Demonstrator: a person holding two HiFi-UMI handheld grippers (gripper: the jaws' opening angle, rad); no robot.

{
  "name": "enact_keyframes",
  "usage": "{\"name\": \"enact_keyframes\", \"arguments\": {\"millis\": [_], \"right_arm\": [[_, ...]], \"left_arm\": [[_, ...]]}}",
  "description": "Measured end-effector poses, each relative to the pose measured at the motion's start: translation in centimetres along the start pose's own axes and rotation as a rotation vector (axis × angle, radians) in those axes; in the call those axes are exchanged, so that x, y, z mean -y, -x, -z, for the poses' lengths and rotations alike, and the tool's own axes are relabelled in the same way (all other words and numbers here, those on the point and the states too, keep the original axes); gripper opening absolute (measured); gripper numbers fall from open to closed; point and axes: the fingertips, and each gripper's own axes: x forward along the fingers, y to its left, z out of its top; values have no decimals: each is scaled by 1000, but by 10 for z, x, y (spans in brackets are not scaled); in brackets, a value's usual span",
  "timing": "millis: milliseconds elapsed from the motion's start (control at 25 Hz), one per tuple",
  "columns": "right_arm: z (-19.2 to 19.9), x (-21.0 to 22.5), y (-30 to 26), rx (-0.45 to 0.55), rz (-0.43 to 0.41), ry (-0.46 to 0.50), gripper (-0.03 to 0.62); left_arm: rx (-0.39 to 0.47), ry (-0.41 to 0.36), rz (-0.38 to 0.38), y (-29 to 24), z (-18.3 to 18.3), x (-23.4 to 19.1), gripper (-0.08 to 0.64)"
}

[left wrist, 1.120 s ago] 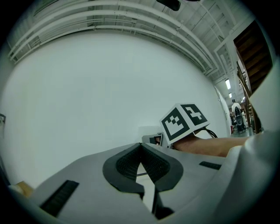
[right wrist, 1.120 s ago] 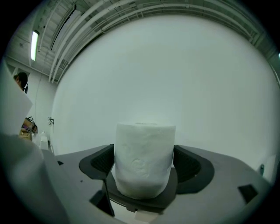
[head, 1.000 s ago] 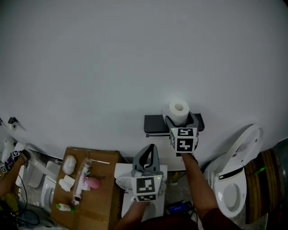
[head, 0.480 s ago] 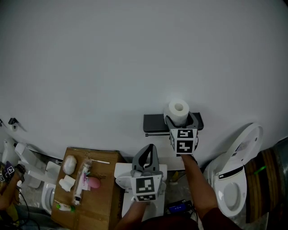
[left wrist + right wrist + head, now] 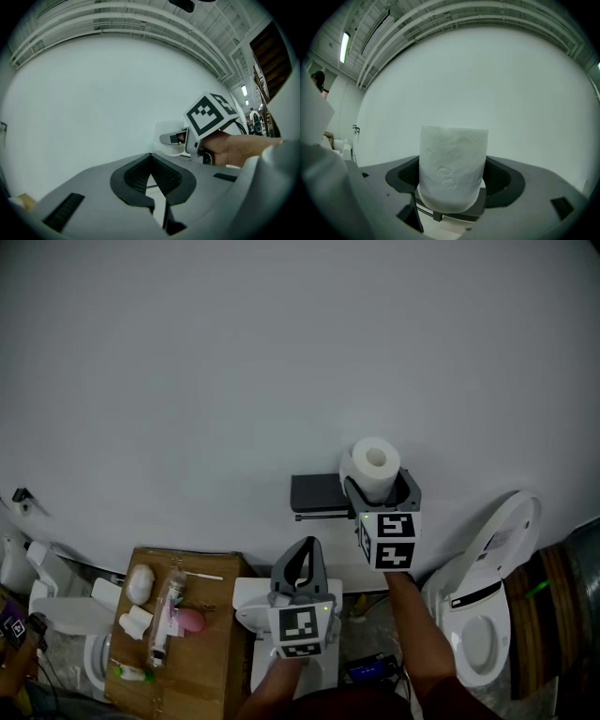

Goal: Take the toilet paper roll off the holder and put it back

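A white toilet paper roll [image 5: 373, 468] stands upright between the jaws of my right gripper [image 5: 376, 486], which is shut on it. It hangs just above the black wall-mounted holder [image 5: 317, 495] with its thin bar. In the right gripper view the toilet paper roll [image 5: 452, 168] fills the middle, with the holder [image 5: 454, 213] showing just under it. My left gripper [image 5: 301, 563] is lower, over a white toilet tank, shut with nothing in it. In the left gripper view my left gripper [image 5: 152, 165] points at the wall, with the right gripper's marker cube [image 5: 209, 115] to its right.
A white toilet [image 5: 481, 607] with raised lid stands at the right. A cardboard box [image 5: 172, 630] with small toiletries lies at the lower left, beside another white toilet [image 5: 66, 624]. The grey wall [image 5: 281, 362] fills the upper view.
My right gripper has lifted the roll slightly higher above the holder. The view has shifted a little; my left gripper holds its place.
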Motion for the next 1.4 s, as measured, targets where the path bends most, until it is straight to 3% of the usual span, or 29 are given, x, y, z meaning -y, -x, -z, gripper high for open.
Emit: {"name": "enact_keyframes", "arguments": {"millis": [320, 680, 1040, 1400], "right_arm": [[-2, -10, 54, 25, -6, 4, 393], [57, -23, 108, -81, -15, -26, 393], [92, -29, 118, -147, -28, -44, 393], [89, -31, 122, -141, -11, 15, 393]], "left_arm": [[21, 3, -7, 6, -6, 1, 11], [66, 3, 8, 17, -4, 11, 11], [55, 20, 18, 21, 4, 19, 11], [21, -1, -3, 20, 10, 18, 10]]}}
